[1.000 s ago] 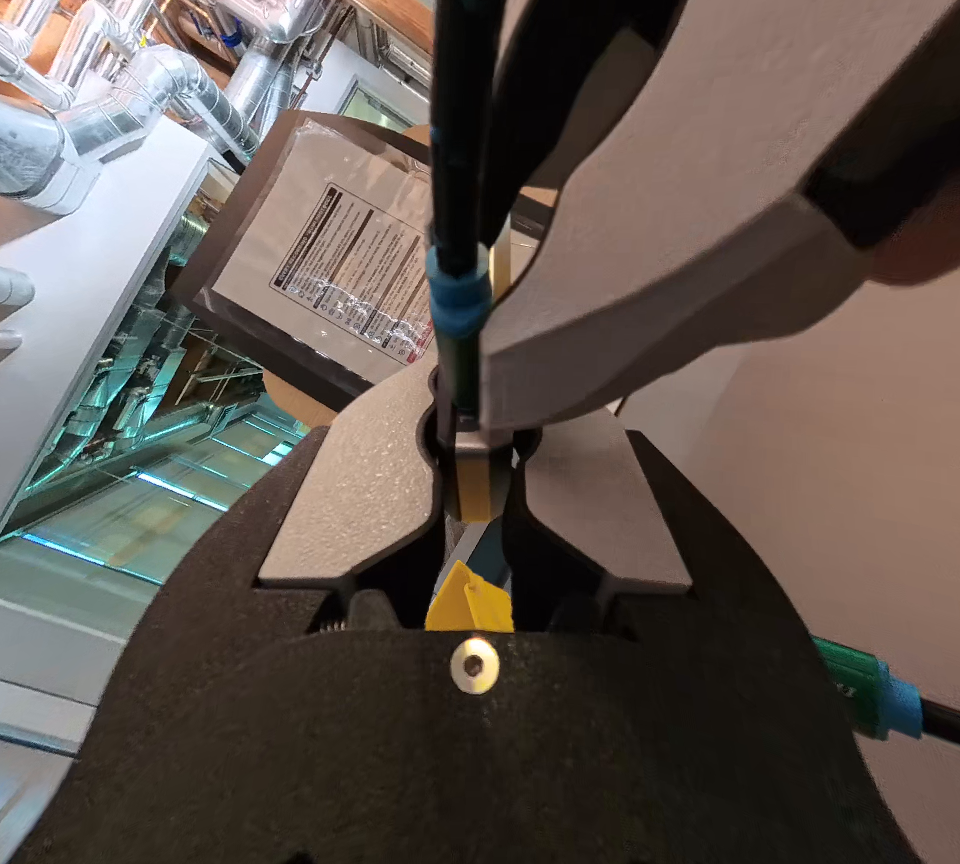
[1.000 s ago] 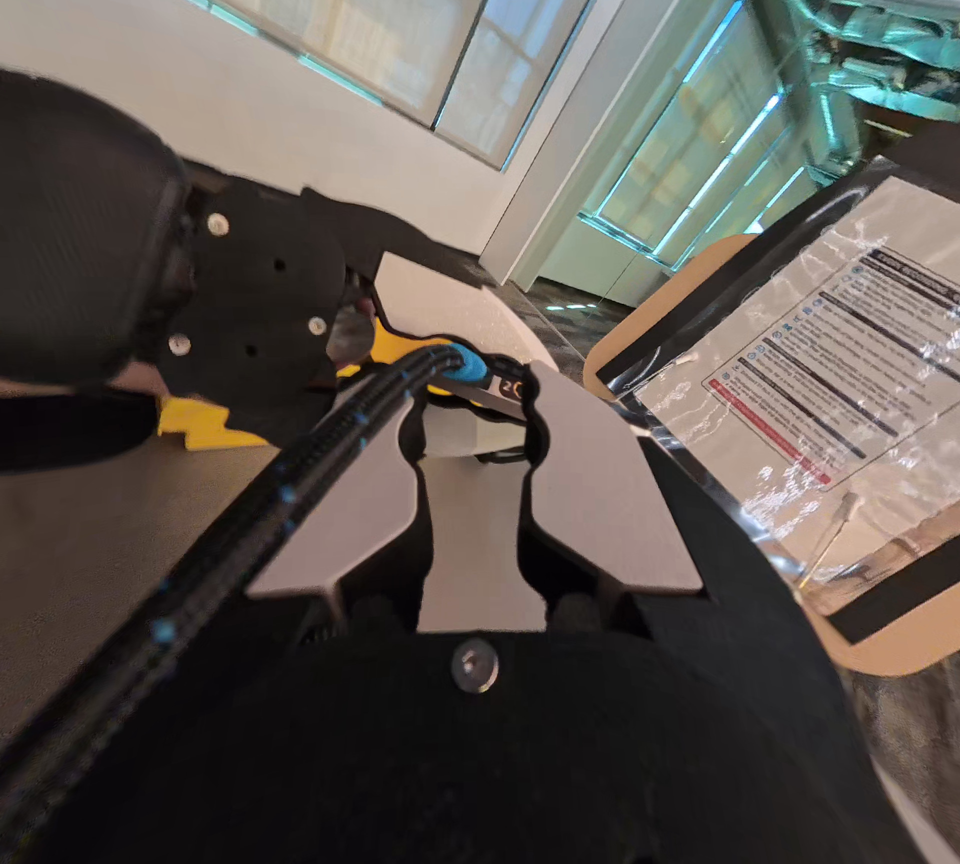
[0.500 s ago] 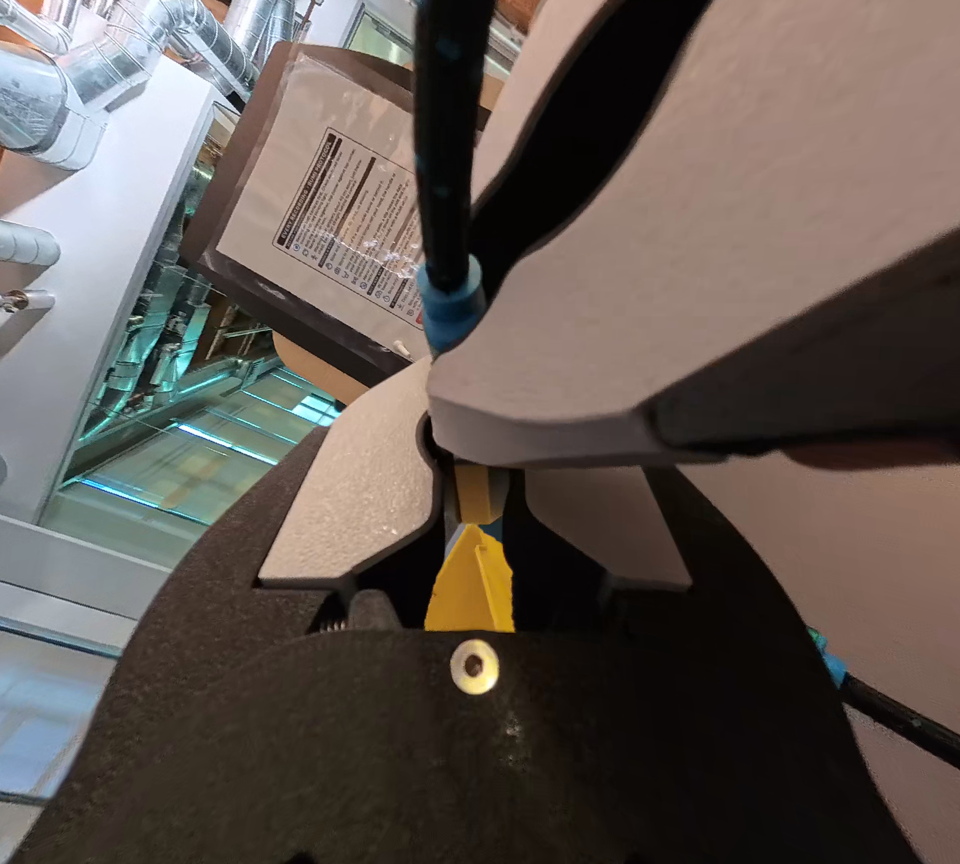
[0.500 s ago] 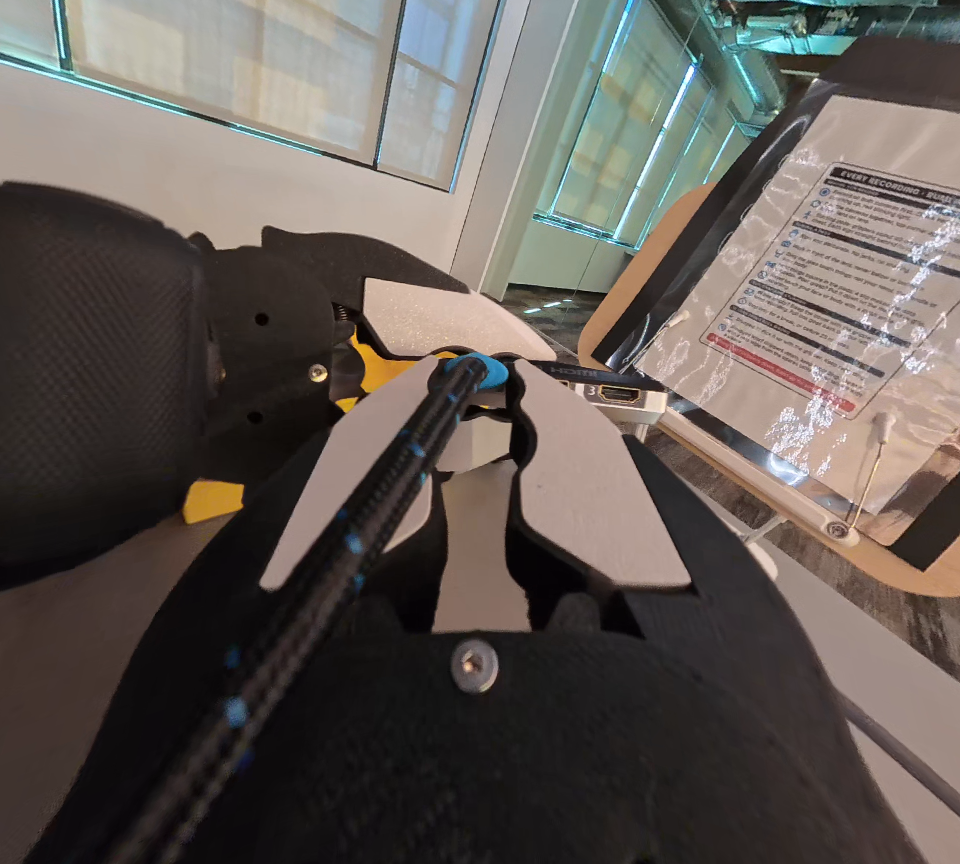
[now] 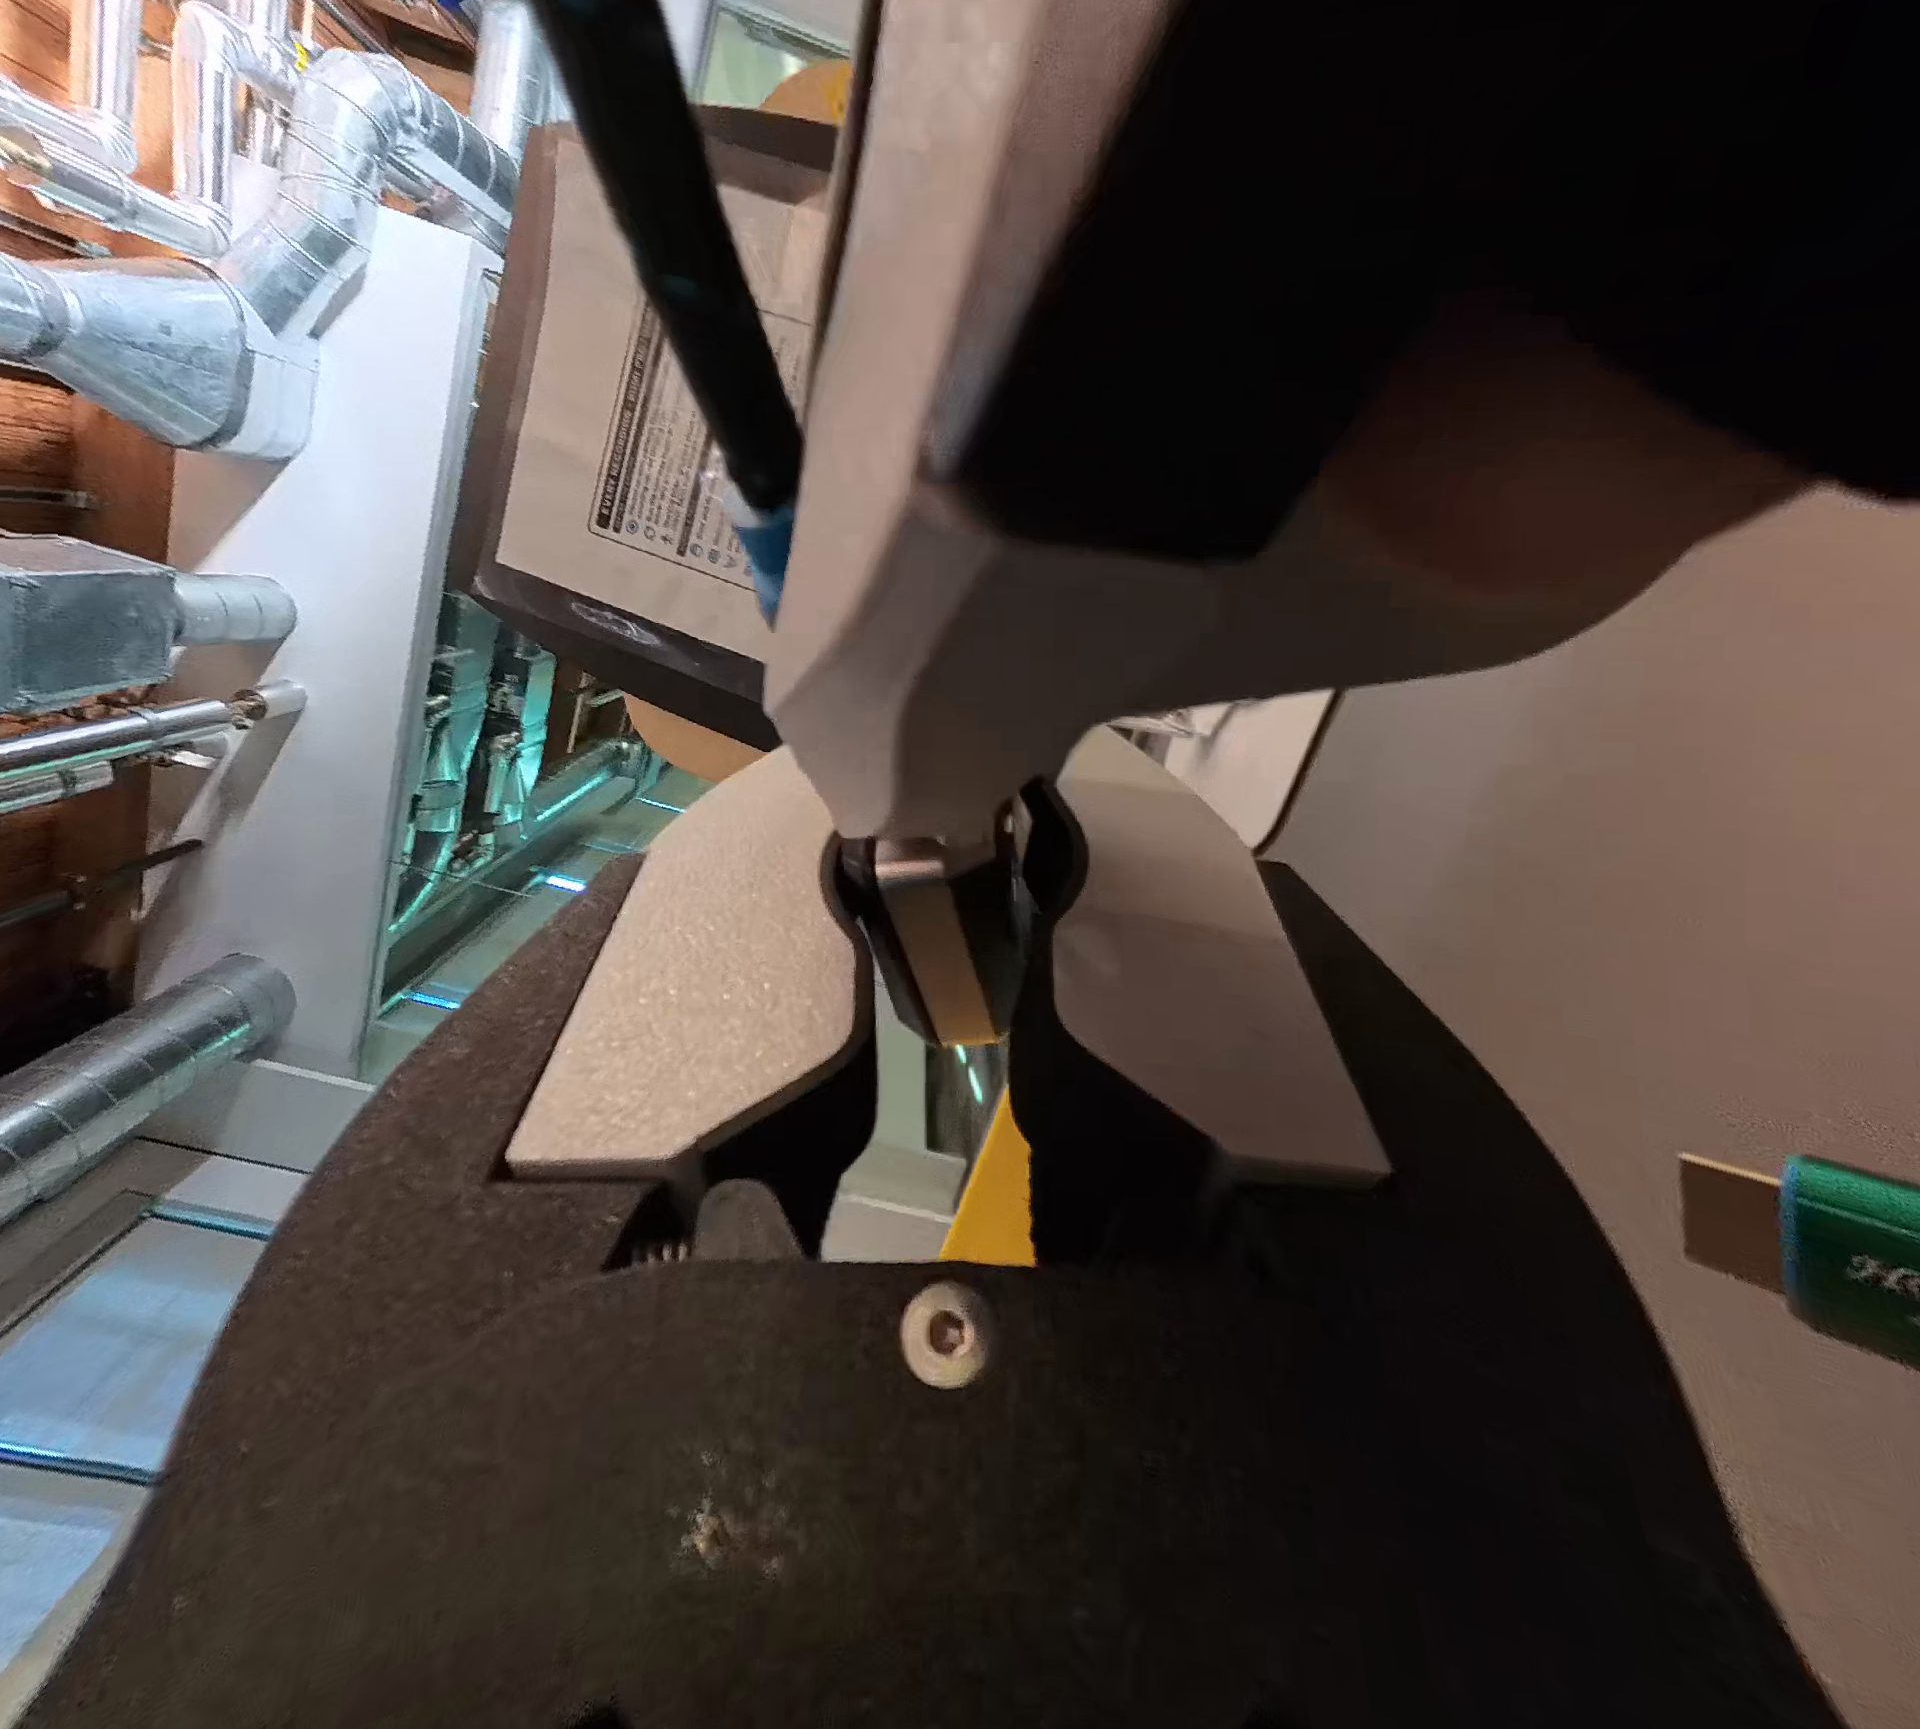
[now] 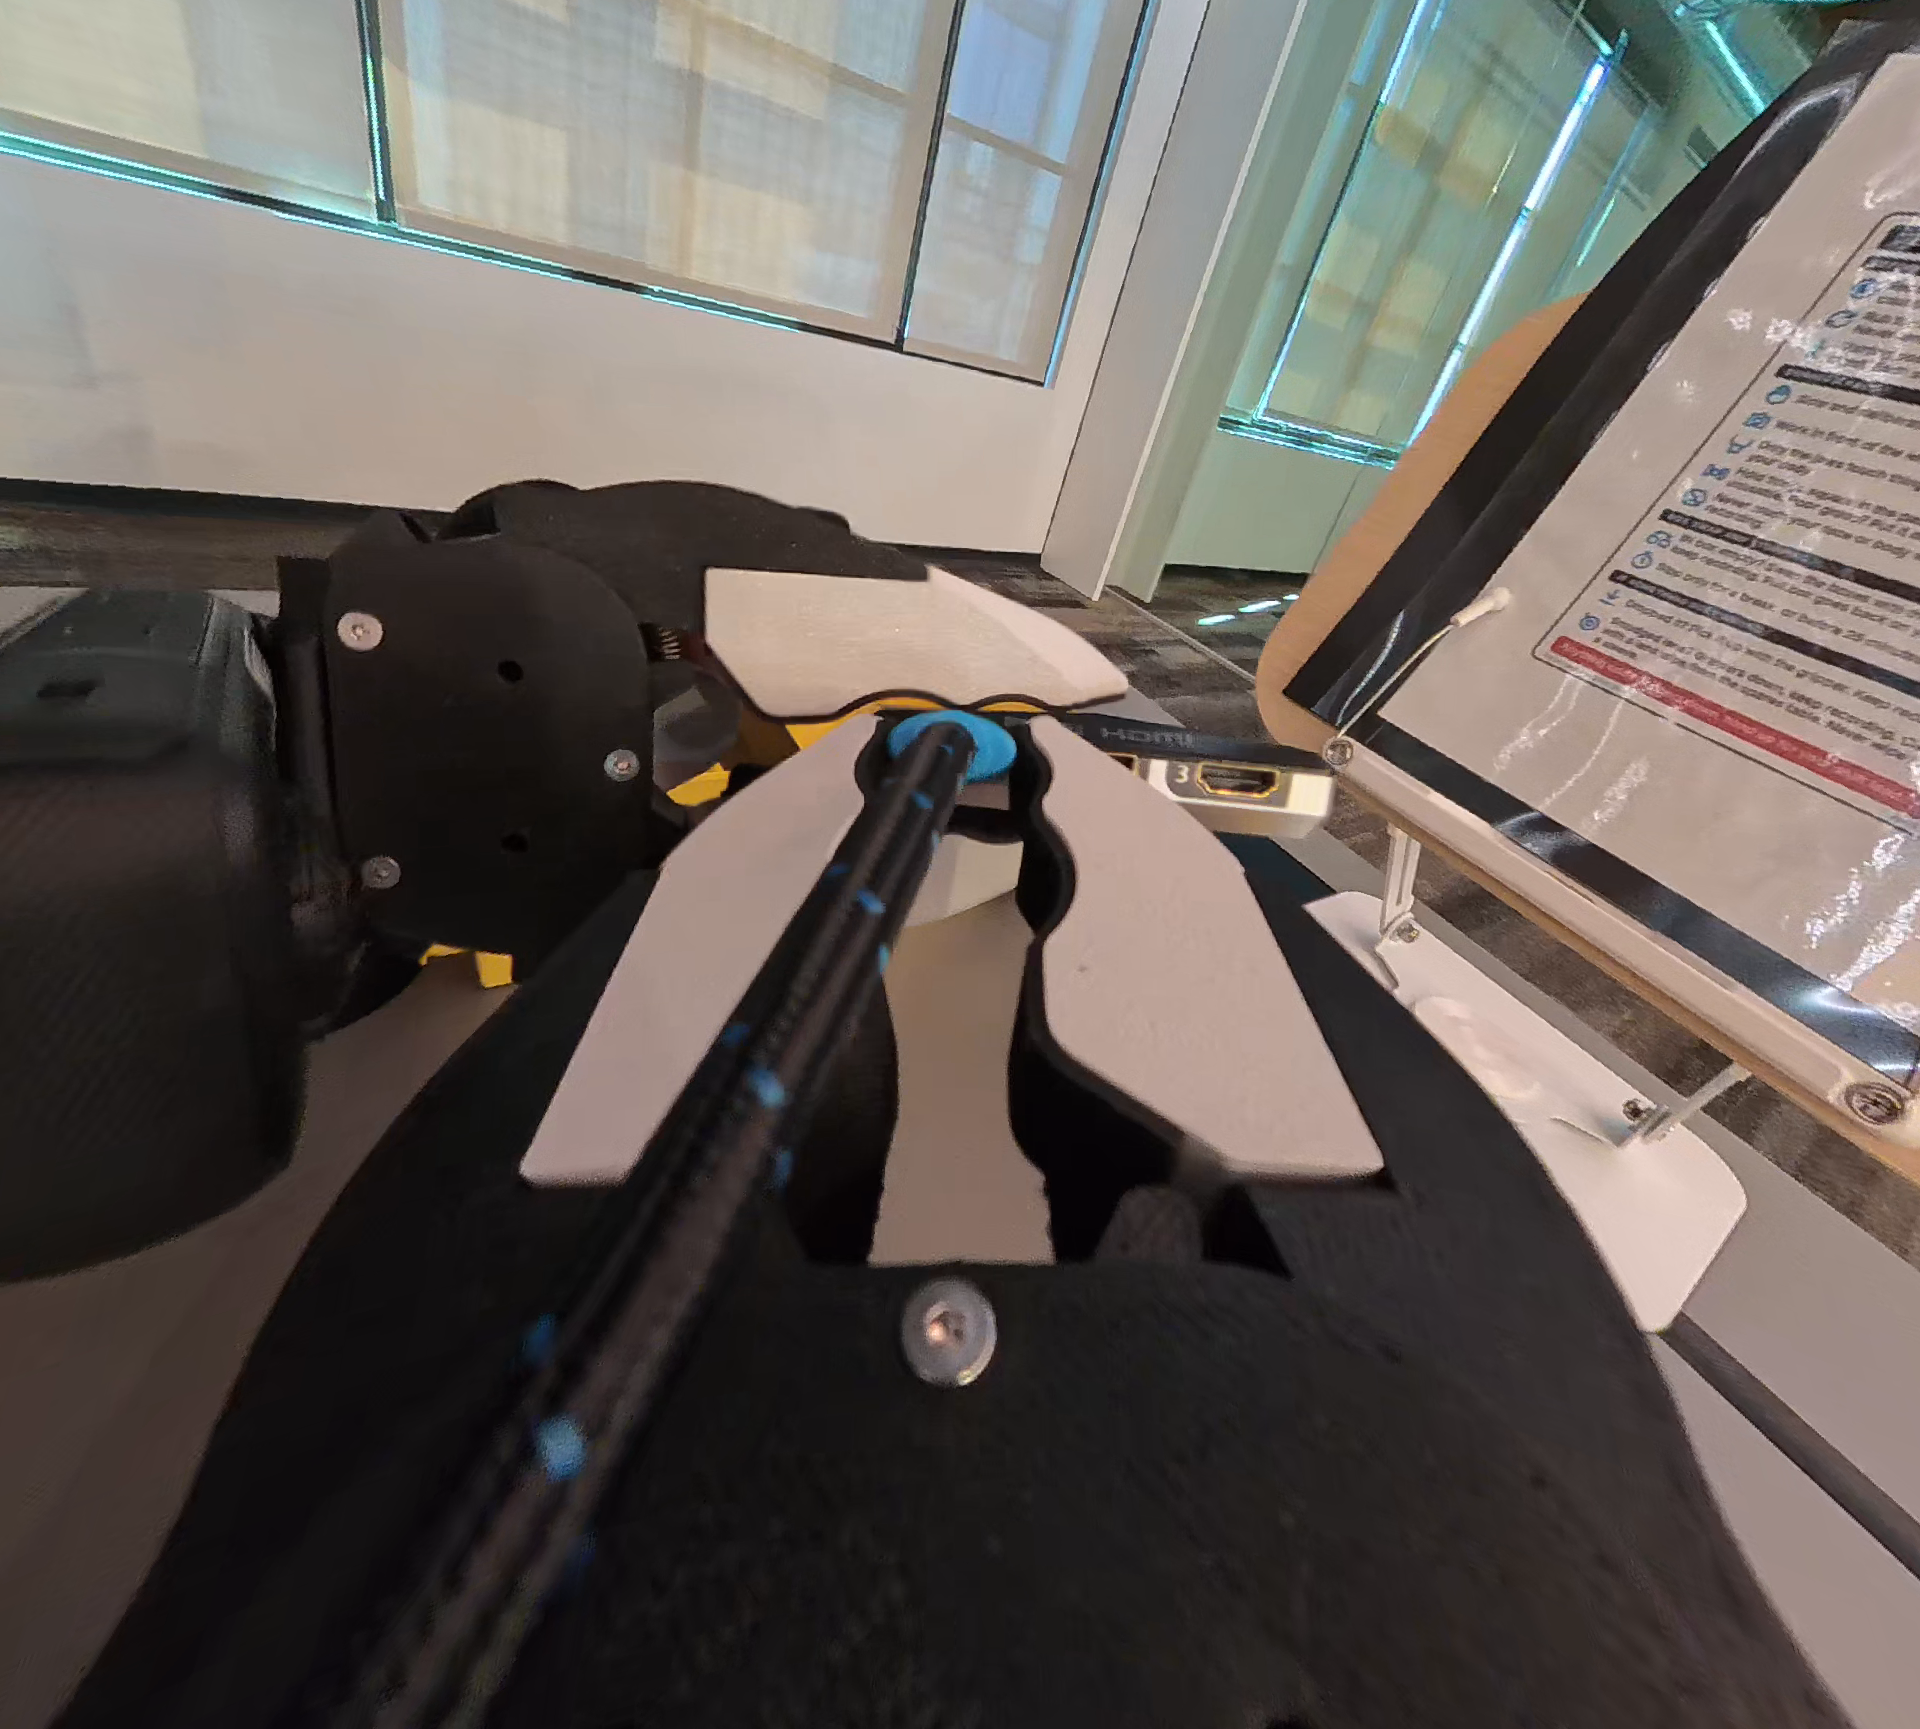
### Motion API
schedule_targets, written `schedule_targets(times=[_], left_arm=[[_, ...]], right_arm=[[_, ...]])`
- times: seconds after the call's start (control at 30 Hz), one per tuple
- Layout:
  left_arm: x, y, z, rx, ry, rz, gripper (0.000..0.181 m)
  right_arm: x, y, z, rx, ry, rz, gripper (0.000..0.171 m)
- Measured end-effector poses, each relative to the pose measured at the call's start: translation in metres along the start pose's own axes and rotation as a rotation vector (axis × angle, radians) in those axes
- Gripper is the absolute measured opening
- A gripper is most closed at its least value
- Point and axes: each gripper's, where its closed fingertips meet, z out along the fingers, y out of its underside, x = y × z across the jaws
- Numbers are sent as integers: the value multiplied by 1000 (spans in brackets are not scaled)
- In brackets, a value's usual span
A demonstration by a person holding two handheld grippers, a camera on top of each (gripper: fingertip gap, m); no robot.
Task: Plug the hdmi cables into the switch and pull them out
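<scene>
My left gripper (image 5: 943,858) is shut on the HDMI switch (image 5: 940,947), a slim silver and black box that I see edge-on. In the right wrist view the switch (image 6: 1226,780) sticks out sideways from the left gripper (image 6: 914,692), with a free port showing. My right gripper (image 6: 951,749) is shut on the blue-collared HDMI plug (image 6: 945,741), held right at the switch's port face. The plug's tip is hidden. Its black braided cable (image 6: 790,1004) runs back over my fingers. A green HDMI plug (image 5: 1813,1258) lies on the table to the right.
A tilted board with a laminated sheet (image 6: 1714,640) stands on a white base (image 6: 1558,1118) close to the right of the switch. A dark cable (image 6: 1787,1440) crosses the table at the lower right. Windows and a wall are behind. My hands' fingertips stand some 5 centimetres from each other.
Both grippers have stayed together at the switch while the views swung. The switch's free port now shows to the right, and the green plug's metal tip has come into the left wrist view.
</scene>
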Motion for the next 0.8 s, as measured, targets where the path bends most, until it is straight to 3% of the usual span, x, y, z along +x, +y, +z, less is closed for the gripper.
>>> schedule_targets(times=[0.13,0.37,0.8], left_arm=[[-8,-9,-2,88,-153,105,43],[17,-4,2,94,3,105,30],[18,-1,2,13,45,101,28]], right_arm=[[-8,-2,0,14,-87,38,22],[-6,22,2,-120,-188,94,21],[-2,27,-5,-239,-231,84,24]])
